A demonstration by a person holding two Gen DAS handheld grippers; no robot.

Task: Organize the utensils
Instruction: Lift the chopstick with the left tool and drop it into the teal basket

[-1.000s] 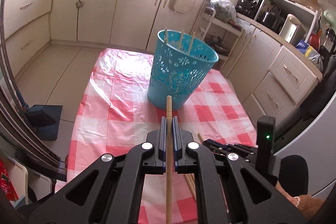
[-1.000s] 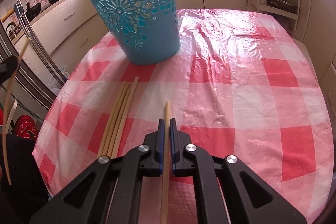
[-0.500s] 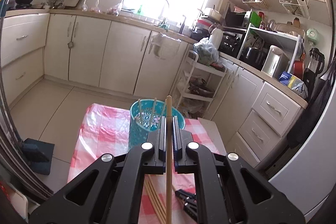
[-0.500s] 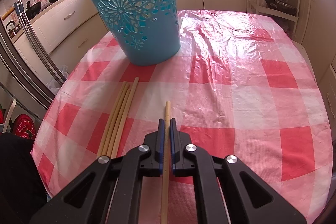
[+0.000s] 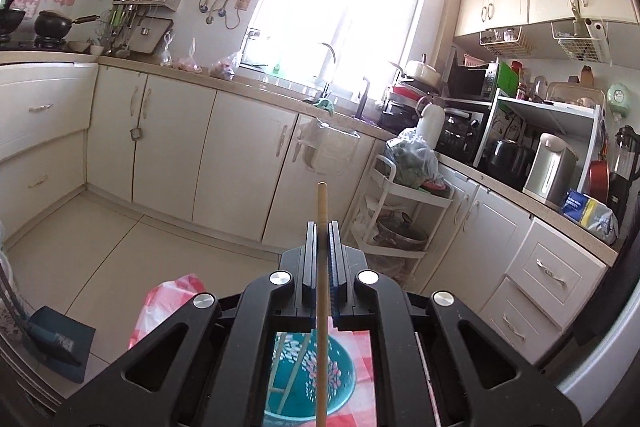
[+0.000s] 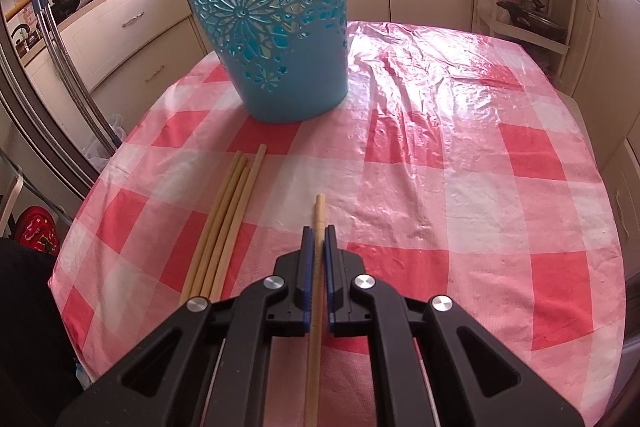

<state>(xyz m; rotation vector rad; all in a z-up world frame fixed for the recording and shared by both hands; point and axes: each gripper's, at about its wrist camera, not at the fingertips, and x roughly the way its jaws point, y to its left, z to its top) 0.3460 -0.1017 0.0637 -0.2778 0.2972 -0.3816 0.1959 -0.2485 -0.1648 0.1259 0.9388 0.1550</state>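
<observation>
My left gripper (image 5: pixel 321 227) is shut on a wooden chopstick (image 5: pixel 322 203) and is raised high over the blue perforated basket (image 5: pixel 340 383), which shows below between its arms with chopsticks standing in it. My right gripper (image 6: pixel 319 231) is shut on another chopstick (image 6: pixel 319 211) low over the red-and-white checked tablecloth (image 6: pixel 440 187). The basket (image 6: pixel 272 27) stands at the far left of the table in the right wrist view. Several loose chopsticks (image 6: pixel 228 219) lie on the cloth just left of the right gripper.
Kitchen cabinets (image 5: pixel 240 155) and a white trolley rack (image 5: pixel 400 211) stand beyond the table. A dark dustpan (image 5: pixel 60 343) lies on the floor at the left. The table edge (image 6: pixel 72 267) is close on the left of the loose chopsticks.
My left gripper has risen and tilted up with its chopstick, from level with the basket to high above it. My right gripper has stayed in place.
</observation>
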